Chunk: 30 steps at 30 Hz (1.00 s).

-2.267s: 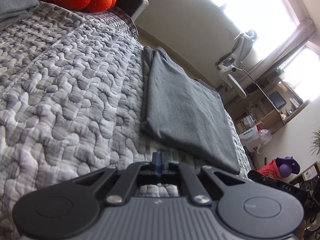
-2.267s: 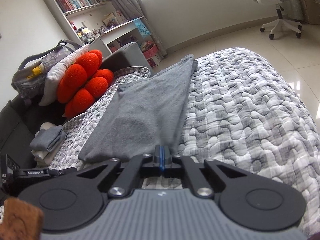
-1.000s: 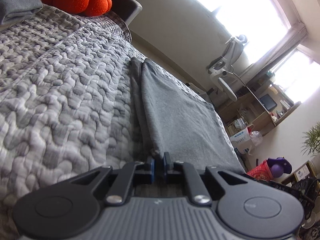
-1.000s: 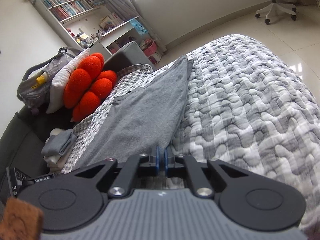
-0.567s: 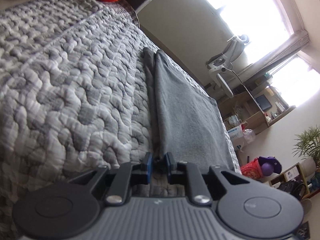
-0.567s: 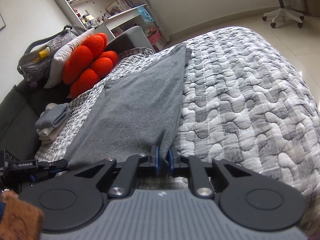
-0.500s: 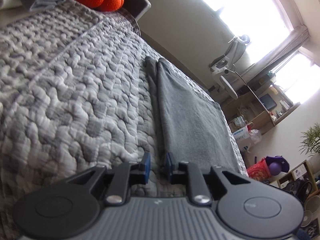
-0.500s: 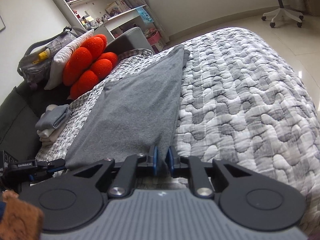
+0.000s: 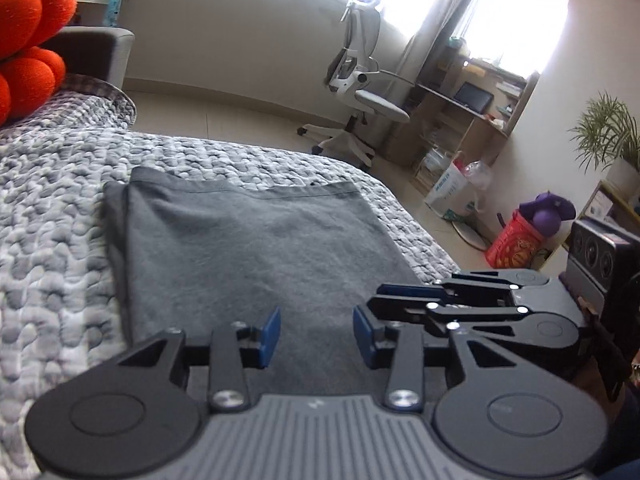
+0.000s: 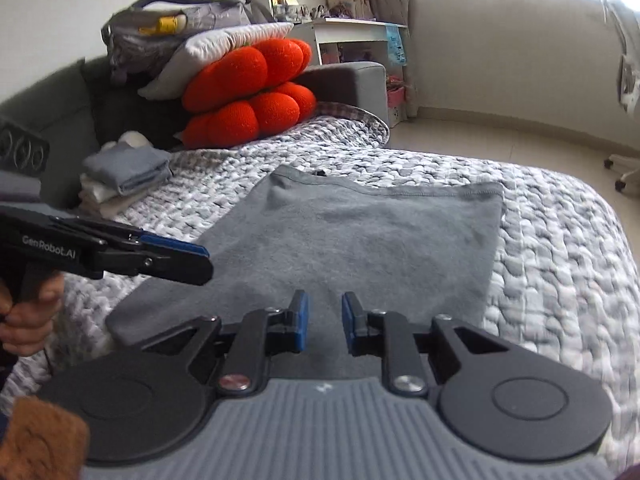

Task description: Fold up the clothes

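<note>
A grey garment (image 9: 256,256) lies folded flat on the quilted bed (image 9: 52,216), its hemmed edge at the far side. In the left wrist view my left gripper (image 9: 317,336) hovers over the garment's near edge; its jaws are opening, with only the flat cloth showing beyond the blue pads (image 9: 272,334). My right gripper (image 9: 378,298) shows side-on just to its right. In the right wrist view the right gripper (image 10: 323,322) is also opening over the garment (image 10: 360,240), gripping nothing. The left gripper (image 10: 200,258) reaches in from the left, held by a hand (image 10: 24,316).
An orange cushion (image 10: 248,92) and a grey bag (image 10: 168,32) sit at the head of the bed, beside a stack of folded clothes (image 10: 124,176). Past the bed's far edge are a white office chair (image 9: 360,92), a desk (image 9: 476,108), a red bag (image 9: 520,240) and a plant (image 9: 612,136).
Both grippers were shut on the garment's near edge. They have let go, opened, rolled upright and swung together, so each now shows in the other's view.
</note>
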Tool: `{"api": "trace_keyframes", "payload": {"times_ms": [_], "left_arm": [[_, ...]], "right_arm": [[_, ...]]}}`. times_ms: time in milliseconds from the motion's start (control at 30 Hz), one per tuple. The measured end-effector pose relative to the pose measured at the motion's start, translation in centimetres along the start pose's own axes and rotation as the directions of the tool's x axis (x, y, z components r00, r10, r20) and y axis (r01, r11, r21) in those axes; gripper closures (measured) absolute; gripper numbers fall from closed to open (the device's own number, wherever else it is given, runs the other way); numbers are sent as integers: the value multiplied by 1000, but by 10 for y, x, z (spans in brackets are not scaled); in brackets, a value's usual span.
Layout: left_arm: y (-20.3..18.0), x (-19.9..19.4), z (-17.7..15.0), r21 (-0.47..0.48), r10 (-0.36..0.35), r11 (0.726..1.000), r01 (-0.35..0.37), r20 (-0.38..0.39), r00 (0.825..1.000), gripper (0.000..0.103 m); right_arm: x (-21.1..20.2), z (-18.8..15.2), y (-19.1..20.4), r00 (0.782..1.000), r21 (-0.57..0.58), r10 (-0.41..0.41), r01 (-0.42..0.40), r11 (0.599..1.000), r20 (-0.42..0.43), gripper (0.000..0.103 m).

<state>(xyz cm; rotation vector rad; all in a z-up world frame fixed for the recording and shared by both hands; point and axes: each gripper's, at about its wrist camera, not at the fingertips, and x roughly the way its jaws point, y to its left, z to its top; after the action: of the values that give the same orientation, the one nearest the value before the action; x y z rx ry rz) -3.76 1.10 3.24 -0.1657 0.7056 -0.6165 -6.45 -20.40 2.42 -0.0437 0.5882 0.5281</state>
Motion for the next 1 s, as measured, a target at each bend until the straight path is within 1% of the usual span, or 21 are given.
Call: {"api": "trace_keyframes", "payload": {"times_ms": [33, 100, 133, 167, 267, 433, 533, 600, 633, 667, 767, 833, 900, 967, 1000], "left_arm": [[2, 9, 2, 5, 17, 1000, -17, -8, 1000, 62], [6, 24, 3, 15, 58, 998, -58, -26, 998, 62], [9, 27, 2, 15, 61, 998, -61, -25, 998, 62], [12, 27, -1, 14, 54, 998, -54, -15, 998, 62], [19, 24, -6, 2, 45, 999, -45, 8, 999, 63], [35, 16, -8, -61, 40, 997, -39, 11, 999, 80], [43, 13, -8, -79, 27, 997, -27, 5, 1000, 84], [47, 10, -9, -91, 19, 996, -18, 5, 1000, 86], [50, 8, -10, -97, 13, 995, -13, 6, 1000, 87], [52, 7, -11, -104, 9, 995, -9, 7, 1000, 87], [59, 3, -12, -129, 3, 992, -1, 11, 1000, 91], [63, -1, -12, -141, 3, 990, -1, 17, 1000, 92], [66, -4, -15, -141, 5, 990, -2, 21, 1000, 92], [68, -7, -17, -139, 11, 990, -7, 26, 1000, 92], [68, -9, -18, -138, 17, 990, -13, 27, 999, 92]], "right_arm": [[10, 3, -1, 1000, -17, -7, 6, 1000, -6, 80], [26, 4, -6, 999, -11, 17, -17, 1000, -32, 80], [32, 2, -9, 999, -12, 24, -25, 1000, -47, 79], [34, 0, -11, 999, -18, 26, -27, 999, -45, 79], [31, -5, -16, 999, -21, 40, -41, 999, -28, 80], [20, -8, -32, 999, 18, 46, -45, 999, -24, 82], [8, -12, -46, 999, 39, 43, -42, 998, -17, 85], [0, -14, -55, 999, 62, 39, -39, 997, -11, 85], [-3, -16, -60, 1000, 70, 17, -16, 997, -11, 85], [-6, -18, -65, 1000, 84, 12, -11, 996, -8, 85], [-14, -24, -79, 1000, 131, 16, -16, 991, 3, 85], [-18, -26, -82, 1000, 136, 5, -6, 991, 6, 85], [-22, -29, -83, 1000, 133, -24, 23, 991, 6, 85], [-26, -32, -85, 1000, 140, -29, 27, 990, 10, 85], [-27, -33, -86, 999, 138, -54, 53, 989, 5, 71]]}}
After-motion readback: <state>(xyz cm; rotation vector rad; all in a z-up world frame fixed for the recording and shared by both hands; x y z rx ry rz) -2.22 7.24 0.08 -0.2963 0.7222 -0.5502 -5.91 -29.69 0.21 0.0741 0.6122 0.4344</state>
